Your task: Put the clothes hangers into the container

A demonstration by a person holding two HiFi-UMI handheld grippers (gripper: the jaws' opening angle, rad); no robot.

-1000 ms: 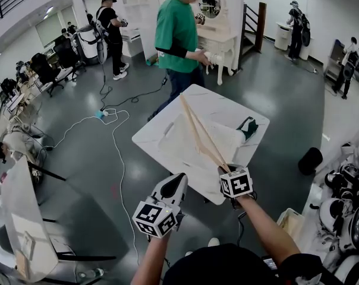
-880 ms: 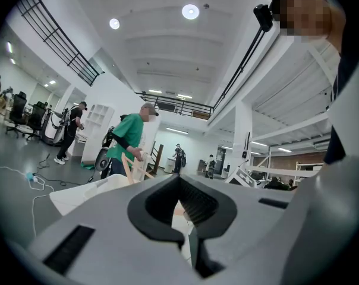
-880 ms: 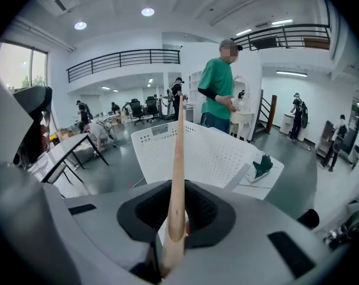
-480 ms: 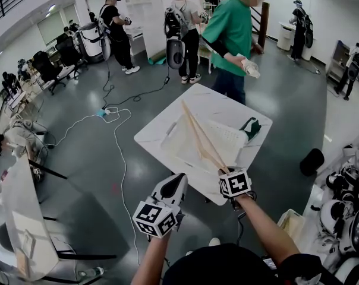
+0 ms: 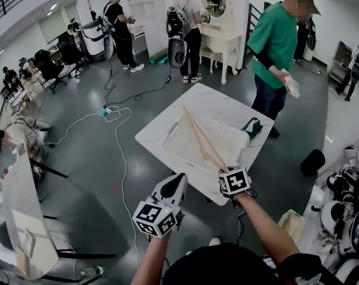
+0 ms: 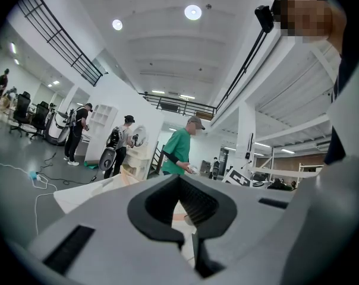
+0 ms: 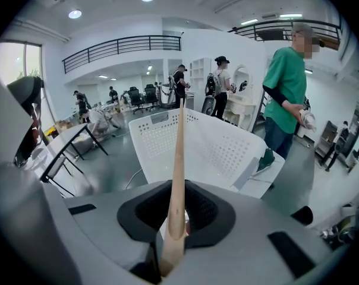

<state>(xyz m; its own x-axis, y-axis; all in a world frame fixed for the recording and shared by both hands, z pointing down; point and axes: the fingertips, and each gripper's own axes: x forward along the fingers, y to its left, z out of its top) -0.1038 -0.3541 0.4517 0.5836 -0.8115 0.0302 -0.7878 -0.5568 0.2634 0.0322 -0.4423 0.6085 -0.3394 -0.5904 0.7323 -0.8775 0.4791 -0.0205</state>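
My right gripper (image 5: 229, 172) is shut on the end of a pale wooden clothes hanger (image 5: 201, 138). The hanger slants up and away over the white perforated container (image 5: 180, 145) on the white table (image 5: 217, 102). In the right gripper view the hanger (image 7: 178, 159) rises straight out of the closed jaws, with the container (image 7: 227, 150) just beyond it. My left gripper (image 5: 177, 183) hangs shut and empty in front of the table's near edge, left of the right one. The left gripper view shows its jaws (image 6: 190, 242) closed on nothing.
A dark green item (image 5: 249, 125) lies on the table's right side by the container. A person in a green shirt (image 5: 276, 46) stands just beyond the table's right corner. Cables (image 5: 116, 136) trail over the grey floor to the left. More people stand by the white furniture (image 5: 218, 37) at the back.
The person in the green shirt has walked from behind the table round to its right side. Both grippers and the hanger have stayed almost still.
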